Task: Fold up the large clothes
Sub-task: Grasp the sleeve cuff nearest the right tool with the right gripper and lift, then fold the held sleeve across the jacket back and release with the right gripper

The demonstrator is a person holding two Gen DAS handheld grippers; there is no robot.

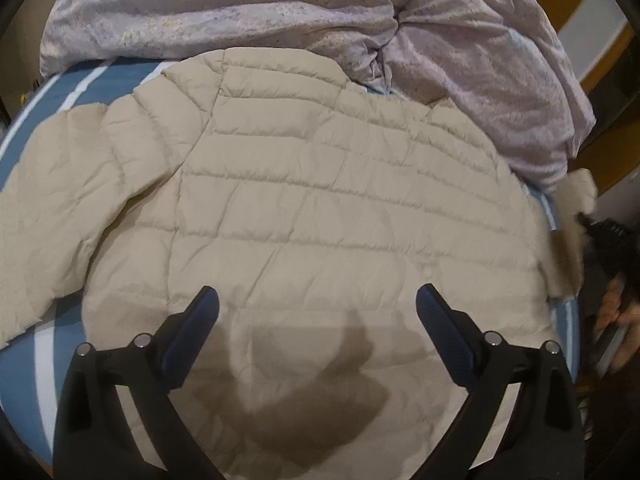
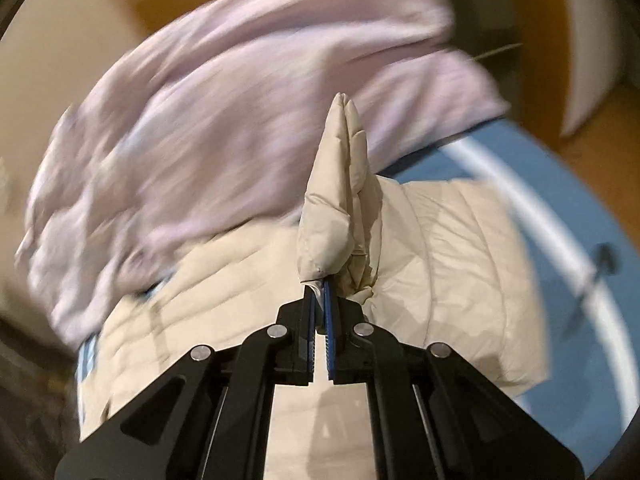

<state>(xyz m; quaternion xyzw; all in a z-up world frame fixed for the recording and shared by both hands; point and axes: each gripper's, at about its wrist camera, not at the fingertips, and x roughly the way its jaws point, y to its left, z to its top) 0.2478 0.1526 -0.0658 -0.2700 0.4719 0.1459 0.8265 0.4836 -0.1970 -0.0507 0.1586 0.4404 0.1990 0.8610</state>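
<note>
Left tool (image 1: pixel 318 300) hangs wide open, angled downward; right tool (image 2: pixel 320 286) is clamped closed.

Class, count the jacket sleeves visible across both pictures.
2: one sleeve lies flat on the bed's left; the other sleeve is lifted, pinched in the right gripper.

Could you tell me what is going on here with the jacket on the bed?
A person is folding a beige puffer jacket spread on a blue bed, beside a bunched lilac duvet. The right gripper is shut on a pinched bit of the jacket's edge, which stands lifted. The left gripper hangs open above the jacket, holding nothing.
</note>
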